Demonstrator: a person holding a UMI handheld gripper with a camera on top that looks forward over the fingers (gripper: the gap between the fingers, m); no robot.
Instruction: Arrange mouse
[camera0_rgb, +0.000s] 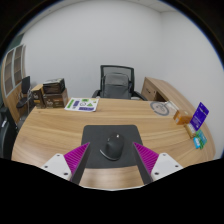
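1. On a dark mouse pad at the near edge of a wooden table, a black mouse lies just ahead of the claw, on the centre line between its two fingers.
2. The mouse's long axis appears to run straight away from the claw, roughly parallel to the fingers, so a forward reach would likely bring the pads to its two flanks.
3. The claw stands wide open and holds nothing; its magenta pads flank the near end of the mouse with clear gaps on both sides.
4. Beyond the pad, the table carries a printed sheet to the left and a small orange box and a purple card to the right, all well apart from the mouse.
5. A black office chair stands behind the table, and shelving with boxes lines the left wall.
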